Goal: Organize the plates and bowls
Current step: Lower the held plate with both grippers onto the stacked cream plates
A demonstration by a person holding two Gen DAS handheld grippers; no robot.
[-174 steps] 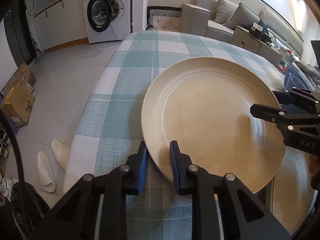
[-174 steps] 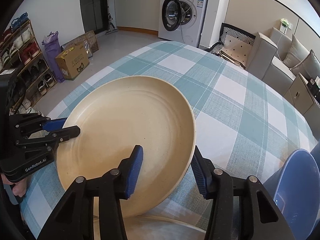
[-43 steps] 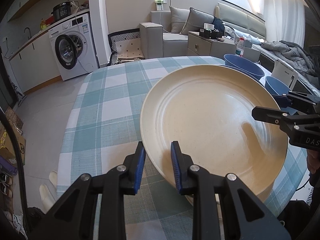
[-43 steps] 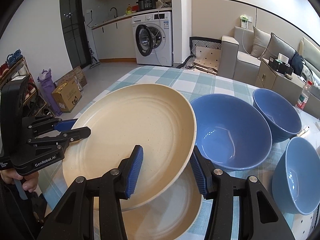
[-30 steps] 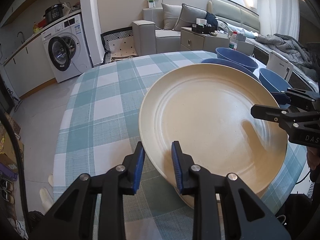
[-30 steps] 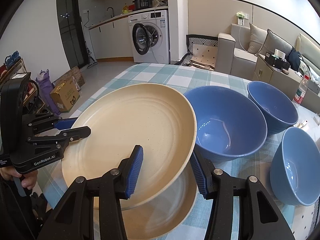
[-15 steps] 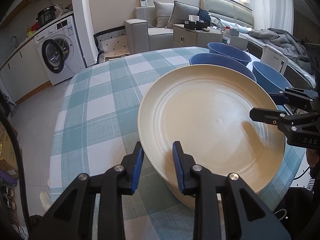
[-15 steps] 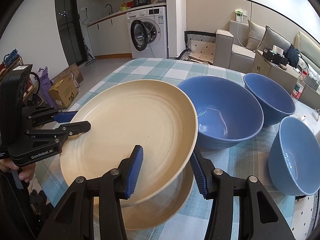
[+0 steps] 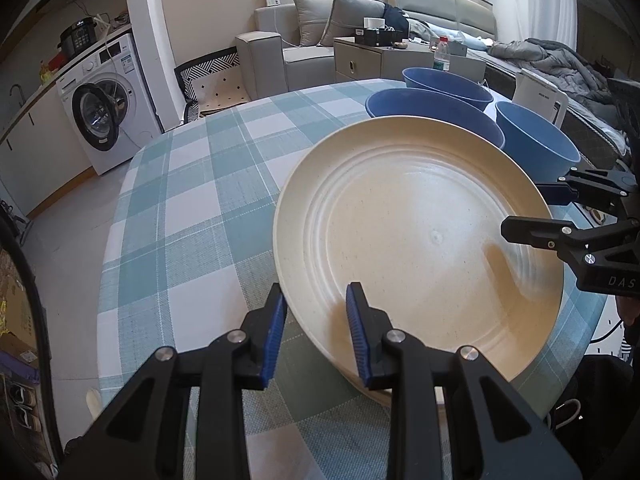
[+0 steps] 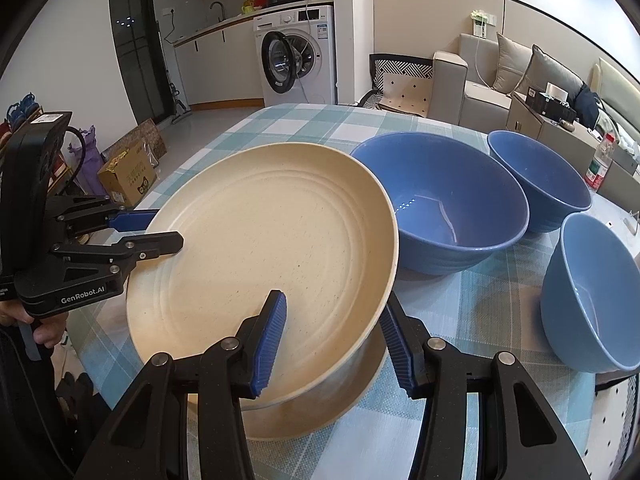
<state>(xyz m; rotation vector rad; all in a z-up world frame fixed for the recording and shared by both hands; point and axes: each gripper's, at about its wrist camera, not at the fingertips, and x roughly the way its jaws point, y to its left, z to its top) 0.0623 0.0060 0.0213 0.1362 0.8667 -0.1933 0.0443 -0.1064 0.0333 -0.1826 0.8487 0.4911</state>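
A large cream plate [image 9: 420,240] [image 10: 272,248] is held above the checked table between both grippers. My left gripper [image 9: 316,328] is shut on its near rim; it shows at the left in the right wrist view [image 10: 160,228]. My right gripper [image 10: 332,336] straddles the opposite rim, jaws wider than the rim, and shows at the right in the left wrist view [image 9: 532,212]. A second cream plate [image 10: 320,412] lies on the table right under the held one. Three blue bowls stand beyond: a large one [image 10: 444,204], a middle one [image 10: 540,176] and a near one [image 10: 592,292].
The round table has a teal and white checked cloth [image 9: 192,208]. A washing machine [image 10: 296,56], a sofa [image 9: 304,44], a side cabinet [image 9: 380,60] and a cardboard box [image 10: 128,176] on the floor surround it. The table edge [image 9: 108,264] is close at the left.
Both grippers have carried the plate across the table toward the blue bowls and lower over the second plate. The grips have not changed.
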